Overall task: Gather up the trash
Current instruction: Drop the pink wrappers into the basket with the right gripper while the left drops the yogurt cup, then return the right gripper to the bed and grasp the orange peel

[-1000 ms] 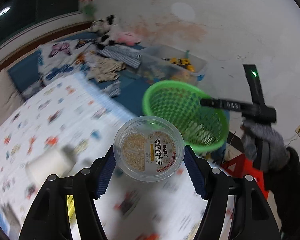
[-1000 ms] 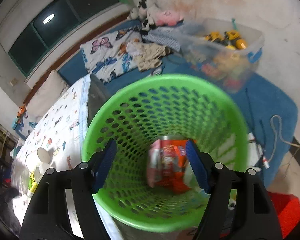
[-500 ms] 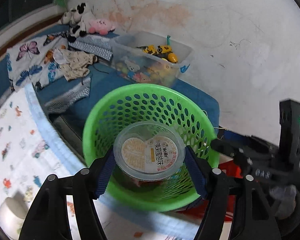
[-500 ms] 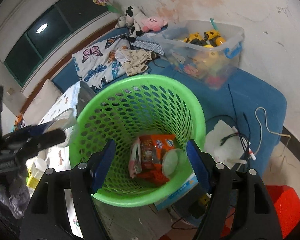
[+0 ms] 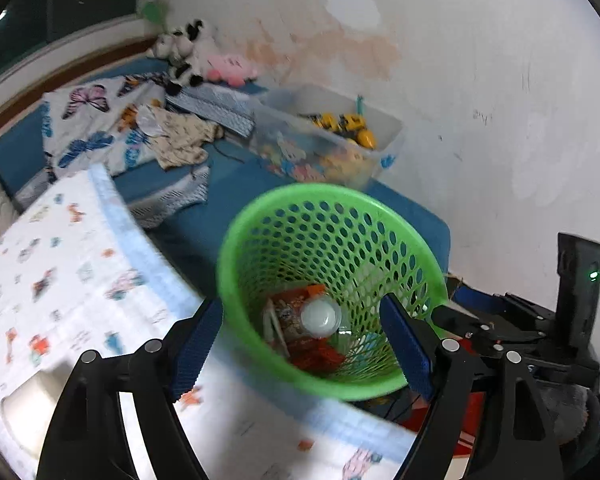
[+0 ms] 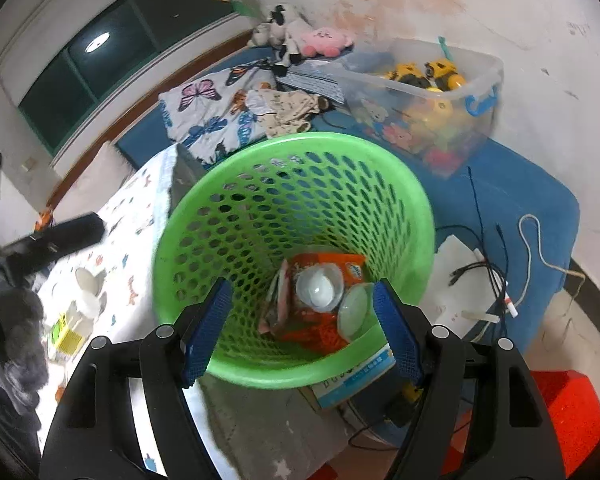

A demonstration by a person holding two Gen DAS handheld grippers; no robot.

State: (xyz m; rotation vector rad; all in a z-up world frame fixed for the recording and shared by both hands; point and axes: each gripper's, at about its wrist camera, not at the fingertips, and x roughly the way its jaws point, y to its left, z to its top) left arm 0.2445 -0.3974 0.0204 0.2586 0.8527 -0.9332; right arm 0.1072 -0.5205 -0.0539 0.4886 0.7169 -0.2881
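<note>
The green mesh basket (image 5: 332, 288) fills the lower centre of both views, its near rim pinched between the right tool's (image 6: 306, 322) blue pads. The left tool (image 5: 302, 348) has just been opening and stands spread, nothing between its pads. The clear plastic cup (image 6: 319, 288) lies on its side at the basket's bottom, on an orange snack wrapper (image 6: 324, 330).

One green basket (image 6: 292, 184), two plastic cups (image 6: 318, 288), one orange wrapper (image 6: 340, 264).
</note>
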